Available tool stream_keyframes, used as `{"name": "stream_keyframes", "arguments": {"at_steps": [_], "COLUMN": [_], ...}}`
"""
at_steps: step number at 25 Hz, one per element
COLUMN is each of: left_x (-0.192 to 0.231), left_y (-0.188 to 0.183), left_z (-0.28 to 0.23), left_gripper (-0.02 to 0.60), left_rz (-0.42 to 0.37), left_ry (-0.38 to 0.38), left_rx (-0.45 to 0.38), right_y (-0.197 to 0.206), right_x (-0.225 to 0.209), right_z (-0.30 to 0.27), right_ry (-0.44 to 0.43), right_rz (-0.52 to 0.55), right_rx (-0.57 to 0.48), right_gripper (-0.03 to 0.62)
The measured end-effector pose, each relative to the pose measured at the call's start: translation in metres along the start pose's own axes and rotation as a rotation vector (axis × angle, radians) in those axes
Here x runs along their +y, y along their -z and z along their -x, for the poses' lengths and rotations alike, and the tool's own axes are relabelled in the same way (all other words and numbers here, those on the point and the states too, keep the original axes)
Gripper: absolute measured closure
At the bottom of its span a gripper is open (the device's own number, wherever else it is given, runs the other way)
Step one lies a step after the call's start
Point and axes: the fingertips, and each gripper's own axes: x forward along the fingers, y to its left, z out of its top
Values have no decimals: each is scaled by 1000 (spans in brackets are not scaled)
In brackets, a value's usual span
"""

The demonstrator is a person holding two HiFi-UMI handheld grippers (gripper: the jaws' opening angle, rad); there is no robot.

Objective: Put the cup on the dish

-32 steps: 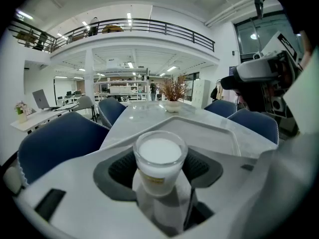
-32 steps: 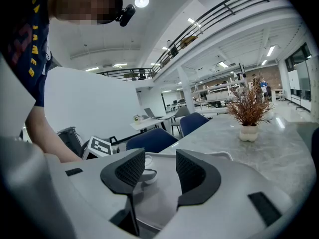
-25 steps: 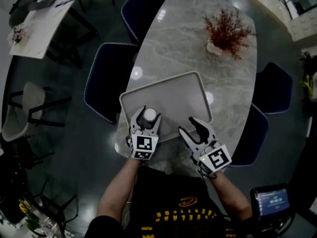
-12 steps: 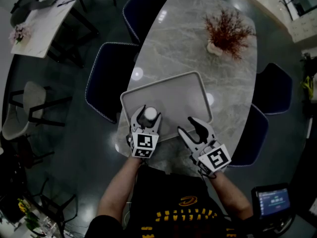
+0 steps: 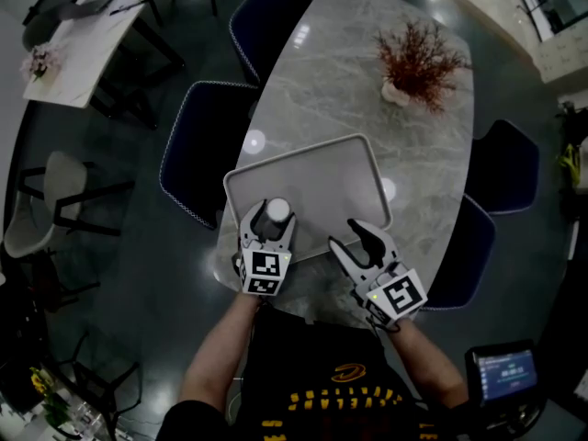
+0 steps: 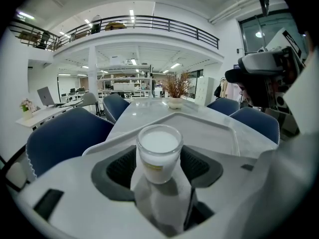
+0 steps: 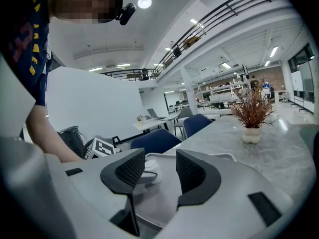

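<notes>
The left tongs [image 5: 272, 220] are closed on the cup [image 5: 277, 210]. In the left gripper view the dark ribbed pads [image 6: 119, 167] press on either side of the clear, white-filled cup [image 6: 159, 153], which stands upright. The cup is over the corner of the dish [image 5: 322, 168] nearest these tongs. The frames do not show whether its base touches the dish. The dish is a pale grey, round-cornered tray whose flat floor stretches ahead of both tongs.

The right tongs [image 5: 347, 234] stand beside the left ones at the near edge of the dish. Their jaws are wide apart with nothing between them. In the right gripper view [image 7: 158, 166] the cup [image 7: 149, 167] shows beyond the left-hand pad.

The dish lies on a long oval counter [image 5: 367, 81] of grey-veined marble that reflects the ceiling lights. Far ahead of the right tongs stands a reddish dried plant [image 5: 418, 58] in a small white pot. Dark blue chairs [image 5: 197, 145] line both long sides of the counter, on a dark glossy floor [image 5: 138, 274]. Well off to the left of the left tongs is a smaller pale counter [image 5: 83, 35]. The left gripper view shows a high white hall with a railed balcony [image 6: 144, 21] above rows of ceiling lights.
</notes>
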Motion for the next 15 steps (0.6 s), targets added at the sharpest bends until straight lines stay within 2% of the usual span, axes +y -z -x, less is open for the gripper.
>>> {"name": "stream_keyframes", "arguments": {"at_steps": [6, 15], "left_x": [0, -2], "left_y": [5, 4], "left_z": [12, 50], "left_gripper": [318, 318], "left_rz": [11, 84], "left_ry": [-23, -66], "left_rx": [2, -25], "right_y": [-1, -12], "right_x": [1, 4], "right_z": [7, 17], "right_ry": [0, -11], "right_rz": [6, 38], "right_rx": [-5, -44], "right_gripper": [399, 399]}}
